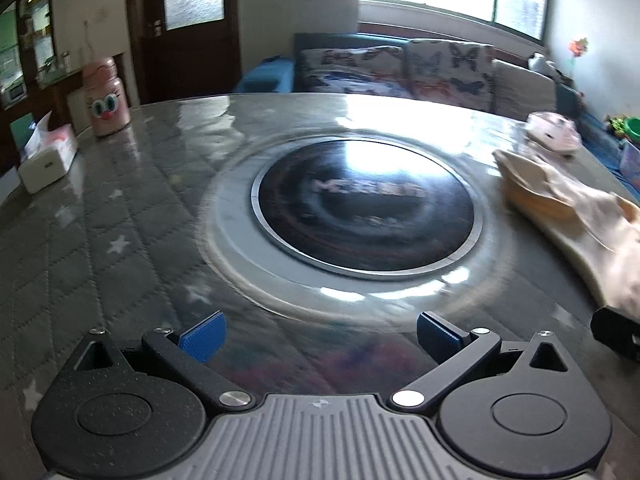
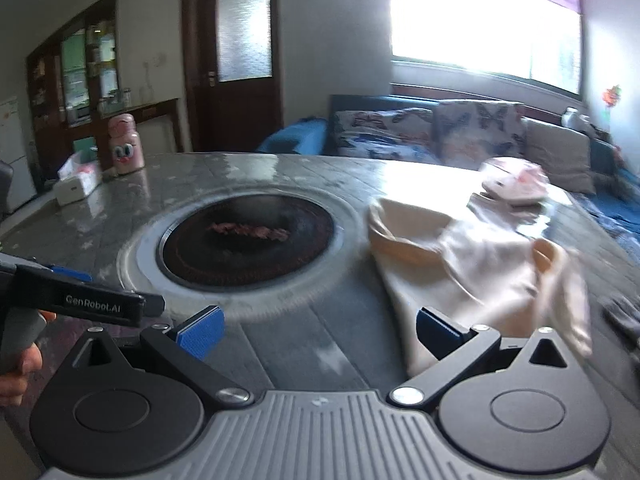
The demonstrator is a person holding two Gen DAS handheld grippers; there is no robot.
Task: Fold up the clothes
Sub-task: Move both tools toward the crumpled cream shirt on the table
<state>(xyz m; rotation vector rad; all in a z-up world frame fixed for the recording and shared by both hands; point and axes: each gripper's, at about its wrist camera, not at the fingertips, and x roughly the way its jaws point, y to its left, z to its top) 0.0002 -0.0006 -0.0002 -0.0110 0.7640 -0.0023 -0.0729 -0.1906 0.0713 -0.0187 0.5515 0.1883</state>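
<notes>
A round bench (image 2: pixel 280 172) with a quilted, star-printed cover under clear film is seen, a dark round hob (image 2: pixel 246 240) set in its middle. On it are laid a cream garment (image 2: pixel 480 264), a pink folded item (image 2: pixel 516 184), a pink bottle (image 2: pixel 126 146) and a tissue box (image 2: pixel 78 182).

Bright window (image 2: pixel 484 16) backlight, glare on table (image 1: pixel 132 216), motion blur, fisheye-bent edges

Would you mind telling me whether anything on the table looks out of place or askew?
Only the cream garment: it lies crumpled and unfolded on the table, right of the dark round plate. Both grippers, left and right, are open and empty.
</notes>
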